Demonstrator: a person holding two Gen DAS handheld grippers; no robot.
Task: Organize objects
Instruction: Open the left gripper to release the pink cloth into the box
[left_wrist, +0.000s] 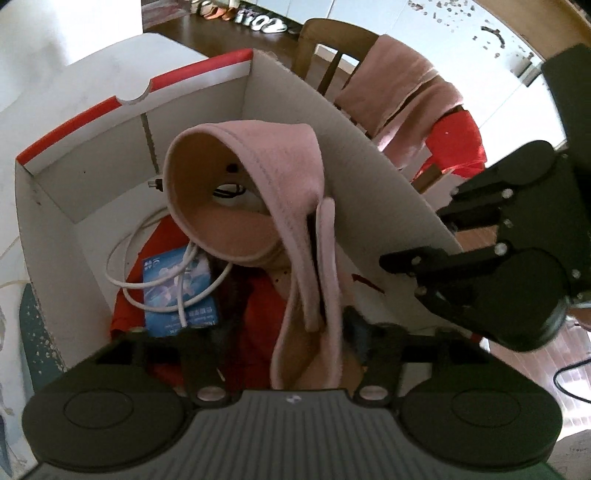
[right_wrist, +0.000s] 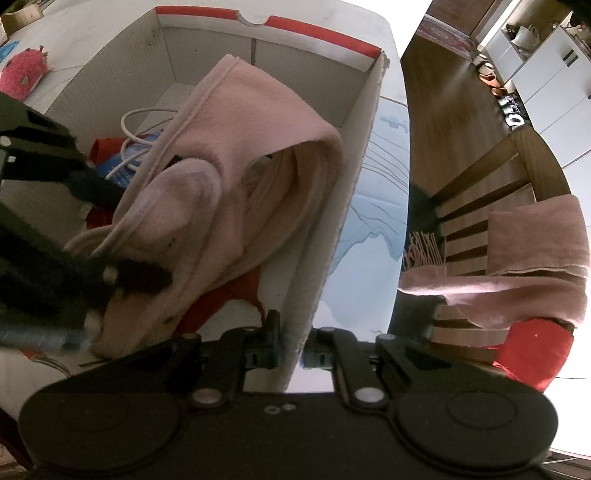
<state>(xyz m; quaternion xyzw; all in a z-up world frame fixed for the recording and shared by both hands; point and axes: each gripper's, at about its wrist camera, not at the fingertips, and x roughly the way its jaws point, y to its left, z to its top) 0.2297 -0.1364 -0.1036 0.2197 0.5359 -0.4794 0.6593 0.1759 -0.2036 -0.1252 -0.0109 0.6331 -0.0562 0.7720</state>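
Note:
A white cardboard box (left_wrist: 203, 74) with a red rim stands on the table. Inside lie a red cloth (left_wrist: 258, 306), a blue packet (left_wrist: 173, 291) and a coiled white cable (left_wrist: 122, 254). A pink fleece cloth (left_wrist: 288, 166) sags into the box (right_wrist: 314, 29), one fold draped against its side wall. My left gripper (left_wrist: 280, 328) reaches down into the box, jaws spread, with the pink cloth (right_wrist: 258, 122) loose between them. From the right wrist, the left gripper (right_wrist: 118, 236) shows both fingers apart around that cloth. My right gripper (right_wrist: 295, 328) is shut on the box's near side wall, also seen as the right gripper (left_wrist: 424, 236).
A wooden chair (right_wrist: 480, 173) stands beside the table with a pink scarf (right_wrist: 535, 258) and a red garment (right_wrist: 532, 350) over it. A pink plush toy (right_wrist: 22, 77) lies on the table beyond the box. The table cover (right_wrist: 384, 166) is pale with blue drawings.

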